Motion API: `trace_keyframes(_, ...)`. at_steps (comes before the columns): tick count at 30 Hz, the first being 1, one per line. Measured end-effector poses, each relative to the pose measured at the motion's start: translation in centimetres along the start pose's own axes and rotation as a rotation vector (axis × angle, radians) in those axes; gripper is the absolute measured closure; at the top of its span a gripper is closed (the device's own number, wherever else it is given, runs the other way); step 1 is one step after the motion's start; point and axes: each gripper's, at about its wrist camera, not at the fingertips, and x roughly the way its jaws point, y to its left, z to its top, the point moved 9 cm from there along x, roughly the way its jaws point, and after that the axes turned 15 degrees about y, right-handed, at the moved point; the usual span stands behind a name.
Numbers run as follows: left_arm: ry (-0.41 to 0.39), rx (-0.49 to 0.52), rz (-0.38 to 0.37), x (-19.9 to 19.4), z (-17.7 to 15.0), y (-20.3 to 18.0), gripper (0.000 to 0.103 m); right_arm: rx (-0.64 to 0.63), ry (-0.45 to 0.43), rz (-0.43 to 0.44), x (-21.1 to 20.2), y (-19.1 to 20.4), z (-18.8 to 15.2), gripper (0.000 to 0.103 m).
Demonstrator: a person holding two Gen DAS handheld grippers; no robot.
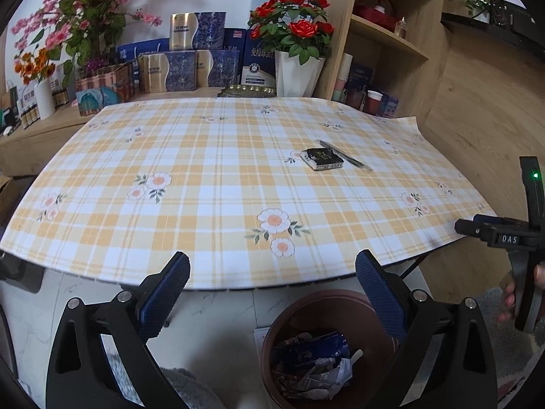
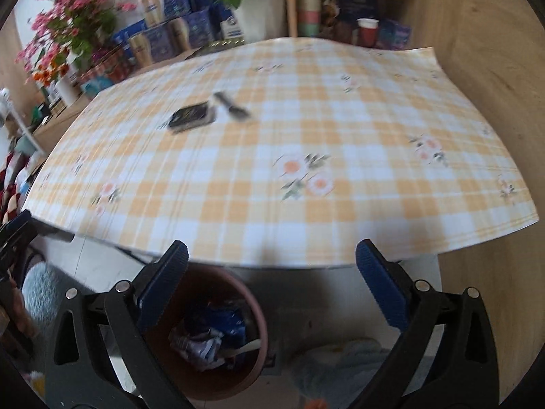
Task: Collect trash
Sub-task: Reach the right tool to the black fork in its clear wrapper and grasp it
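A brown round bin stands on the floor below the table's near edge, holding crumpled paper and a dark blue packet. My left gripper hangs open and empty over the table's edge, above the bin. My right gripper is open wide and empty, just right of the bin; the left wrist view shows it at the right edge. On the checked tablecloth lie a small black box and a dark pen beside it.
Boxes, flower pots and a wooden shelf line the far side behind the table. A wooden wall runs along the right. A grey fluffy slipper or rug lies on the tiled floor near the bin.
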Motion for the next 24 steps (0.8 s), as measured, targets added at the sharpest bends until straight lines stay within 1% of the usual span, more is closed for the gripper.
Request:
trace_keyframes(2,-0.010,0.012,-0.007,0.0,1.2,-0.1,0.007,0.010,0.007,0.005,0.0,-0.8,0.8,0.006)
trace_keyframes(5,-0.020,0.026,-0.013,0.1,3.0,-0.2,0.007,0.013,0.004,-0.016,0.2,-1.5,1.8,0.006)
trace_keyframes(10,-0.035,0.042,-0.008,0.4,6.1,-0.3,0.008,0.001,-0.011,0.002,0.6,-1.8,3.8,0.006)
trace_keyframes(13,-0.041,0.048,-0.008,0.6,7.5,-0.3,0.007,-0.015,-0.023,-0.023,1.0,-1.7,5.1,0.006)
trace_keyframes(17,-0.038,0.056,-0.010,1.3,9.0,-0.3,0.008,-0.049,-0.021,-0.008,2.2,-0.9,7.0,0.006)
trace_keyframes(20,-0.018,0.063,-0.016,2.2,9.5,-0.4,0.007,-0.089,0.001,0.040,3.5,0.6,8.8,0.006)
trace_keyframes(22,-0.004,0.073,-0.019,2.9,9.7,-0.6,0.008,-0.122,0.011,0.019,4.4,1.4,10.0,0.006)
trace_keyframes(24,0.009,0.085,-0.017,3.5,9.8,-0.9,0.008,-0.153,0.016,0.023,5.3,2.4,11.3,0.006)
